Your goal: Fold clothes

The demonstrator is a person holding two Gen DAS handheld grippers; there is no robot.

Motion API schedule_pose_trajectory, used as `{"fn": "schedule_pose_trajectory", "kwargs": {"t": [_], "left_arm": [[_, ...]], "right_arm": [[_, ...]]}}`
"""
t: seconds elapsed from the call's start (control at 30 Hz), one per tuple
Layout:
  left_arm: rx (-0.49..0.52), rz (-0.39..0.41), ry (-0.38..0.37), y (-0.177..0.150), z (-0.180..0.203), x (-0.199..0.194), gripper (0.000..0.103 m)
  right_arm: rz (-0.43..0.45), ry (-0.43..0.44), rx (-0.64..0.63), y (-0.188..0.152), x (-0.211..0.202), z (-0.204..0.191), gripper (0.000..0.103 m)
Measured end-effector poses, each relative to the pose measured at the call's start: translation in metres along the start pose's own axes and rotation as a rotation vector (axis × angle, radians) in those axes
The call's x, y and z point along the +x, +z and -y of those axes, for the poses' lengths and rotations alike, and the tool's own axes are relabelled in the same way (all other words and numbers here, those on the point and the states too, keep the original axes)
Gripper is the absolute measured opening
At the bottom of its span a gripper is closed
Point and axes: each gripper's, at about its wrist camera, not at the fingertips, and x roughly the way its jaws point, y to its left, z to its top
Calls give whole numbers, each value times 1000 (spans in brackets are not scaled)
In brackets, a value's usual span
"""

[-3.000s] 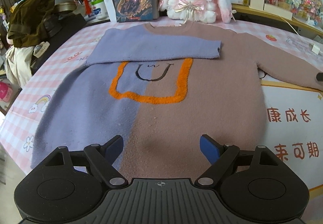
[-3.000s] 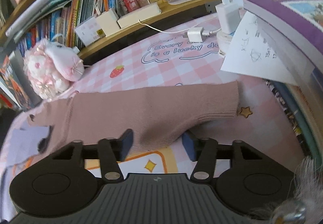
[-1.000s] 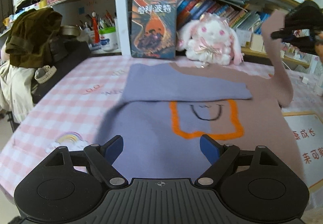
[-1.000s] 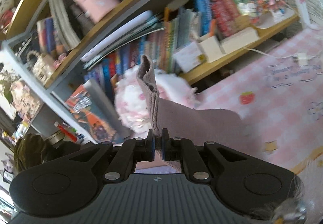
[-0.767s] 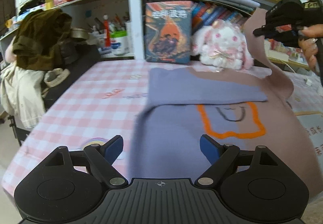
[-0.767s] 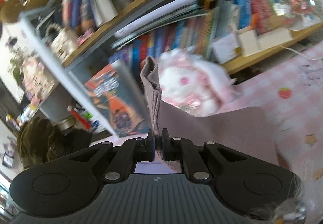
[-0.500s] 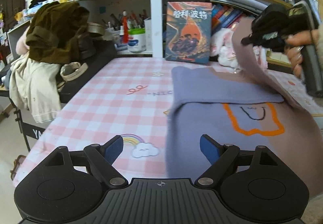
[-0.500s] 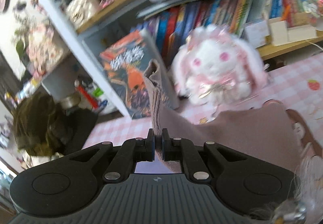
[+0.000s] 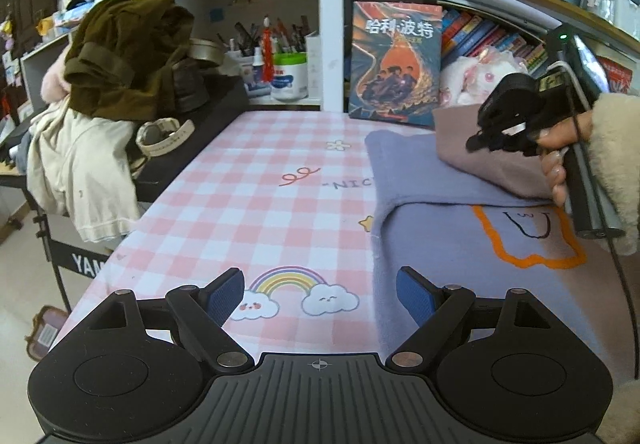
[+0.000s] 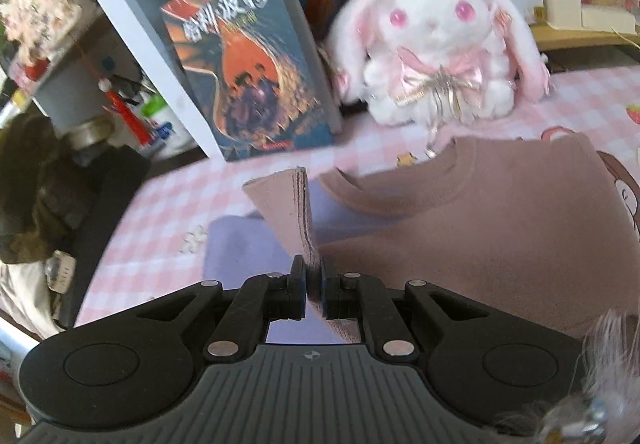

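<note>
Lying flat on the pink checked tablecloth (image 9: 256, 212), the soft knit sweater, half lilac and half dusty pink (image 9: 460, 244), has its lilac sleeve folded across the chest. Its pink sleeve cuff (image 10: 298, 204) is pinched in the right gripper (image 10: 314, 292), low above the lilac sleeve, the jaws just easing a little. Left gripper (image 9: 320, 296) hovers wide open and empty over the sweater's edge.

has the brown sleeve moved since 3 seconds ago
Yes. The brown sleeve, then flat out to the side, is now pinched in the right gripper and carried across the sweater toward the upright book.
</note>
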Motion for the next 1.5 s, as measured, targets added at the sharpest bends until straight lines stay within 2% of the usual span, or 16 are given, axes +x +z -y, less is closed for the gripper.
{"fn": "schedule_pose_trajectory", "kwargs": {"t": [0.07,0.1,0.13,0.17,0.33,0.6,0.77,1.03,1.2,1.4,1.5], "left_arm": [[14,5,-15,1,3,1,86],[20,7,-20,2,4,1,86],[24,10,-25,2,5,1,86],[26,12,-28,3,6,2,86],[30,23,-48,7,9,5,86],[65,30,-125,10,23,12,86],[77,20,-169,10,33,18,86],[109,-26,-239,10,60,30,87],[122,-31,-268,9,77,29,87],[113,-52,-276,3,95,23,87],[109,-60,-276,-1,103,17,87]], "right_arm": [[-20,-3,-14,-2,3,-1,14],[-30,2,-29,-3,2,-2,20],[-39,8,-44,-4,2,-4,38],[-46,15,-62,-6,1,-6,48],[-53,29,-114,-14,-15,-5,52],[-54,-4,-79,-29,-53,24,55],[-48,-21,-66,-57,-96,49,61],[11,-179,-40,-97,-155,92,66],[44,-236,-4,-118,-180,106,70],[64,-281,-41,-134,-201,114,79],[75,-290,-45,-139,-212,121,79]]}}
